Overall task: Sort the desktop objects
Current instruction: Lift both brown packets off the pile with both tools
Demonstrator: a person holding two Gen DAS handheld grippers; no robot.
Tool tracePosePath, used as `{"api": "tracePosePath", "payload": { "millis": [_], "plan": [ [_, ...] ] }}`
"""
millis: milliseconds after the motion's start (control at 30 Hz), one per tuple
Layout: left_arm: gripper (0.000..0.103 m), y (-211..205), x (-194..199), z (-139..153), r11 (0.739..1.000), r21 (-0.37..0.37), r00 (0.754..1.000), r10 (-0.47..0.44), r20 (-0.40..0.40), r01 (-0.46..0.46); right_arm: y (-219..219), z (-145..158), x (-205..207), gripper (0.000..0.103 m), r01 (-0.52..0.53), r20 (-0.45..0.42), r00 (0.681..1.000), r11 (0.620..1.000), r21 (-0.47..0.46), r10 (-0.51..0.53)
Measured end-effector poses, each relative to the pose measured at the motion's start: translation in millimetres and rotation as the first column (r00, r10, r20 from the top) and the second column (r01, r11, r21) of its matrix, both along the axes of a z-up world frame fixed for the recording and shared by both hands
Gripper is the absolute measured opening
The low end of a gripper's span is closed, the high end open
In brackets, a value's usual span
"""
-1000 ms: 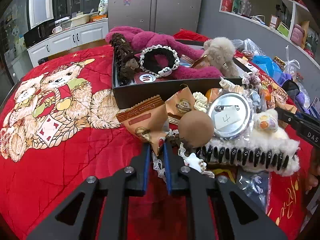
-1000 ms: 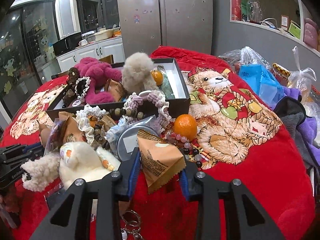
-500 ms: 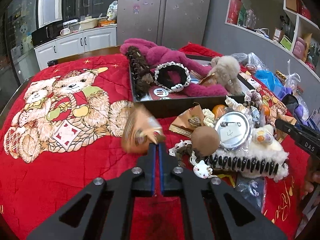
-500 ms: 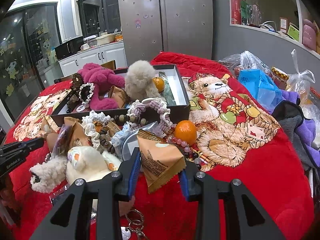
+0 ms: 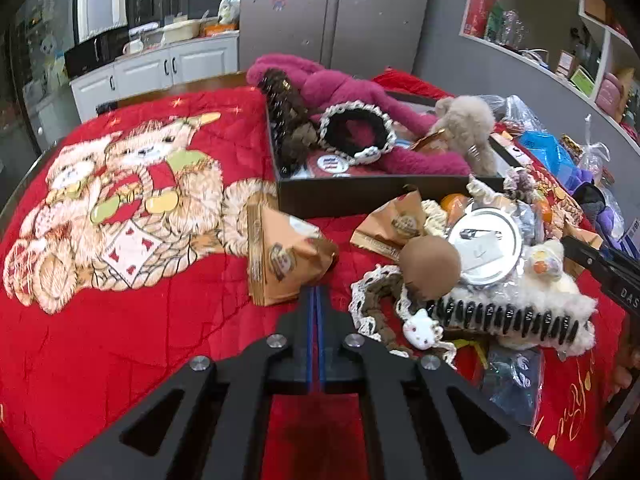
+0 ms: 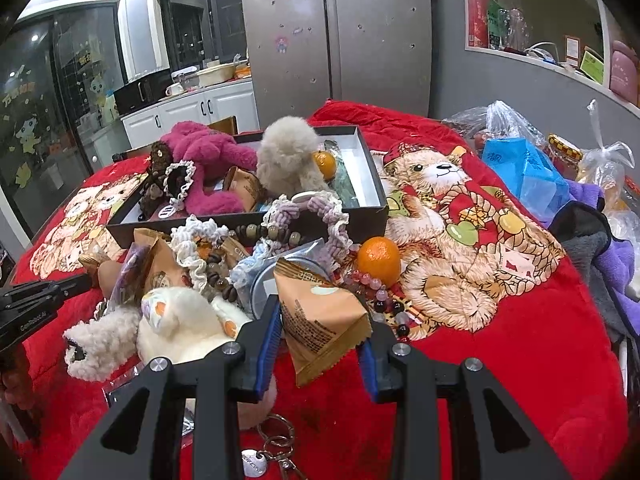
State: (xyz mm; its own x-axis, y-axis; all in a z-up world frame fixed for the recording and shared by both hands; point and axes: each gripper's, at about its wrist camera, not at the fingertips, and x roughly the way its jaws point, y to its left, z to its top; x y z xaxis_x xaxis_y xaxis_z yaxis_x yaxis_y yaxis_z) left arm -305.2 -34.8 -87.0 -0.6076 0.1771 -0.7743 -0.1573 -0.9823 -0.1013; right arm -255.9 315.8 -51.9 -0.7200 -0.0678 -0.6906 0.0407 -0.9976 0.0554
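Right at its tips, the left hand-held gripper [image 5: 316,292] has its jaws together, with only a slit between the blue pads. One tan snack packet [image 5: 288,256] lies against those tips on the red bear blanket [image 5: 120,320], in front of the black box [image 5: 360,200] near its left corner. I cannot tell whether a corner of the packet is nipped. The right hand-held gripper [image 6: 320,316] stands partly open, and its two pads clamp one triangular snack packet [image 6: 320,332] by its sides, held up in front of the box.

In front of the box, the left wrist view shows one more snack packet [image 5: 400,220], one brown ball [image 5: 430,262], one round tin badge [image 5: 484,244], one fleecy hair claw [image 5: 508,316] with black teeth, and one small white cat charm [image 5: 418,326].

The right wrist view shows two mandarins: one mandarin in the box [image 6: 325,162] and one loose mandarin [image 6: 378,260] just in front of the box's right corner.

Inside the box there are one magenta plush toy [image 5: 360,92], one beige pompom [image 5: 468,128], and one black lace-edged scrunchie [image 5: 356,132]. One keyring [image 6: 276,440] lies well in front of the box, under the right hand-held gripper.
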Motion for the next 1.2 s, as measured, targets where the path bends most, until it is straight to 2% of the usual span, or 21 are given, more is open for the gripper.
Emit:
{"api": "tracePosePath", "payload": {
  "millis": [33, 67, 133, 333, 500, 667, 833, 1000, 1067, 1200],
  "plan": [
    [0.017, -0.6, -0.3, -0.9, 1.000, -0.007, 1.000, 0.008, 0.001, -0.008, -0.3, -0.3, 0.0, 0.035, -0.004, 0.003, 1.000, 1.000, 0.000, 0.004],
    [0.037, -0.7, -0.2, -1.2, 1.000, -0.015, 1.000, 0.015, -0.001, -0.015, -1.2, -0.5, -0.1, 0.035, -0.006, 0.004, 1.000, 1.000, 0.000, 0.006],
    [0.064, -1.1, 1.7, 1.5, 0.999, -0.032, 0.999, 0.035, -0.030, -0.036, -1.5, -0.7, -0.1, 0.035, -0.007, 0.006, 1.000, 1.000, 0.001, 0.007],
    [0.081, -3.2, 4.8, 9.8, 0.997, -0.052, 0.995, 0.050, -0.081, -0.055, -2.0, -1.6, -0.3, 0.035, -0.011, 0.013, 1.000, 1.000, 0.002, 0.011],
    [0.081, -8.7, -5.3, 5.1, 0.998, -0.034, 0.995, 0.056, -0.078, -0.058, -3.4, -3.3, -1.3, 0.035, -0.019, 0.021, 1.000, 1.000, -0.001, 0.019],
    [0.081, -8.4, -25.8, -7.8, 0.999, -0.013, 0.999, 0.042, -0.027, -0.042, -5.7, -4.9, -2.4, 0.035, -0.028, 0.028, 0.999, 1.000, -0.001, 0.028],
    [0.080, -5.0, -40.0, -15.8, 0.999, -0.027, 0.999, 0.044, 0.015, -0.044, -6.6, -5.3, -2.4, 0.035, -0.035, 0.031, 0.999, 0.999, -0.003, 0.035],
    [0.068, -8.9, -41.3, -17.3, 0.997, -0.034, 0.997, 0.074, 0.017, -0.073, -7.6, -6.0, -2.1, 0.035, -0.036, 0.035, 0.999, 0.999, 0.002, 0.036],
    [0.058, -9.7, -40.8, -16.6, 0.996, -0.044, 0.996, 0.083, 0.013, -0.082, -8.1, -6.2, -2.1, 0.035, -0.037, 0.035, 0.999, 0.999, 0.005, 0.037],
    [0.043, -12.5, -39.3, -15.5, 0.993, -0.056, 0.994, 0.106, 0.005, -0.106, -7.9, -5.3, -1.6, 0.035, -0.038, 0.030, 0.999, 0.999, 0.004, 0.037]
  ]
}}
